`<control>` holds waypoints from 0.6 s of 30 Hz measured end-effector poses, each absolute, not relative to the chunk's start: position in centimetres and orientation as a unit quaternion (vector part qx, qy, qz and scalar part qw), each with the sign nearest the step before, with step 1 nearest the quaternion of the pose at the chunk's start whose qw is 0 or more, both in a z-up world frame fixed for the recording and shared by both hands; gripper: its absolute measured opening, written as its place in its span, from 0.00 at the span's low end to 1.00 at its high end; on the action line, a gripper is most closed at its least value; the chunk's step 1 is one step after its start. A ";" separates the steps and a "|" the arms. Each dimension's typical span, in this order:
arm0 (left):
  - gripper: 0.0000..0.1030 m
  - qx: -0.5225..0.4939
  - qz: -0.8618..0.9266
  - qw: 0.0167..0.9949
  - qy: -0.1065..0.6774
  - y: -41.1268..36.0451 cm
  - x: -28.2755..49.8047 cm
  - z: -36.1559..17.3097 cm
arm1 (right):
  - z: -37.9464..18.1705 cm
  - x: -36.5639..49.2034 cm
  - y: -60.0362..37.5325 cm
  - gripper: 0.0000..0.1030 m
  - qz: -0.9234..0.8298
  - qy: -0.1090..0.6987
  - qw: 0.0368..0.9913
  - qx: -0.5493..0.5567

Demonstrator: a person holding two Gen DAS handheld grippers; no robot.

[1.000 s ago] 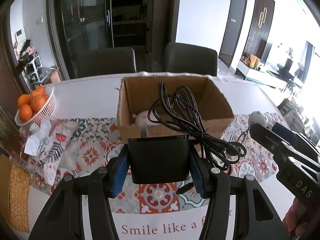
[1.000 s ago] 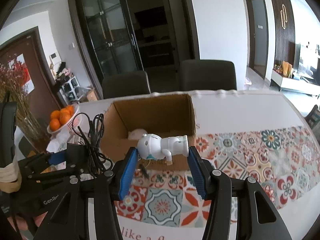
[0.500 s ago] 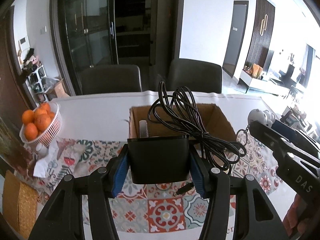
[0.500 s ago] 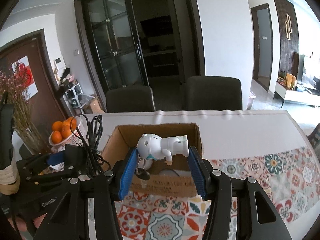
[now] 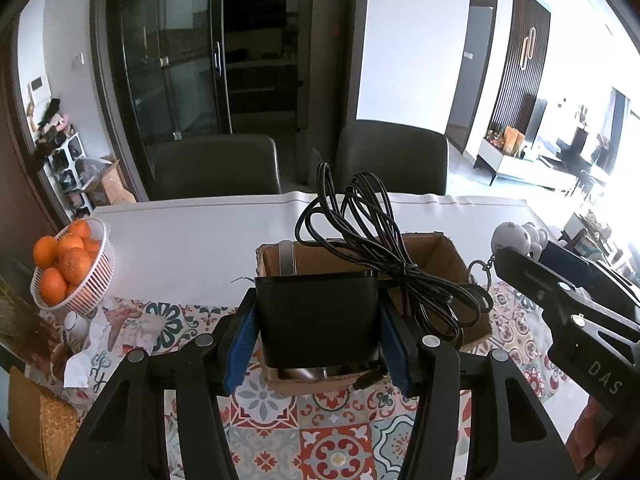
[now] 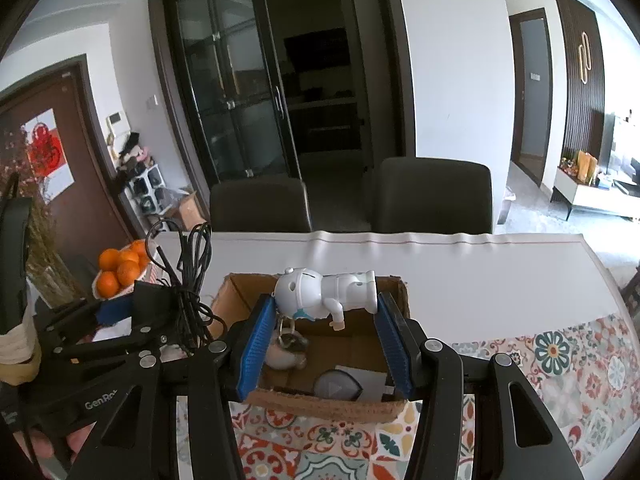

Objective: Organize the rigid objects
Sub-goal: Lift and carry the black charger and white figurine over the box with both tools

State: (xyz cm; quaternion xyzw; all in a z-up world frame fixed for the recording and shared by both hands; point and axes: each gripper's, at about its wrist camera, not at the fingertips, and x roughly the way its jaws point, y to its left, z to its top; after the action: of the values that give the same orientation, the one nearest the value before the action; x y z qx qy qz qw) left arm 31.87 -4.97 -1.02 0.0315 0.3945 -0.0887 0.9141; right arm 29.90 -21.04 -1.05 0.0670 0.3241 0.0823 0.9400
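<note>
The left gripper point(image 5: 318, 326) is clamped on a black power adapter point(image 5: 316, 316), whose bundled black cable point(image 5: 384, 256) loops up and drapes to its right, above the open cardboard box point(image 5: 448, 256). The right gripper point(image 6: 326, 330) is closed on a white astronaut figure point(image 6: 324, 294) lying sideways between its blue pads point(image 6: 252, 348), a keyring dangling beneath, over the same box. "DAS" reads on the right gripper's body in the left view; "GenRo" shows on the left gripper's in the right view. The box sits on the desk point(image 6: 460, 268), on a patterned tile mat point(image 6: 560, 360). A basket of oranges point(image 5: 68, 268) stands at the left.
</note>
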 end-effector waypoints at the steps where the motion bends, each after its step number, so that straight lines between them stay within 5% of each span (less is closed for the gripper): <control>1: 0.53 0.032 -0.089 0.912 0.398 -5.0 32.2 -1.2 | -1.2 30.3 -21.0 0.51 0.081 0.327 0.939 0.064; 18: 0.53 0.056 -0.068 0.881 0.464 -5.4 37.0 -6.9 | -5.9 35.3 -20.4 0.51 0.075 0.408 0.909 0.043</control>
State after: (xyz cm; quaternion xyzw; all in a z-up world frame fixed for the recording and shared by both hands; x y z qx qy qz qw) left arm 37.04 -5.37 -6.91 0.0558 0.4641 -0.0680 0.8814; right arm 35.28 -20.45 -5.90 0.0430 0.4084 0.0751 0.9087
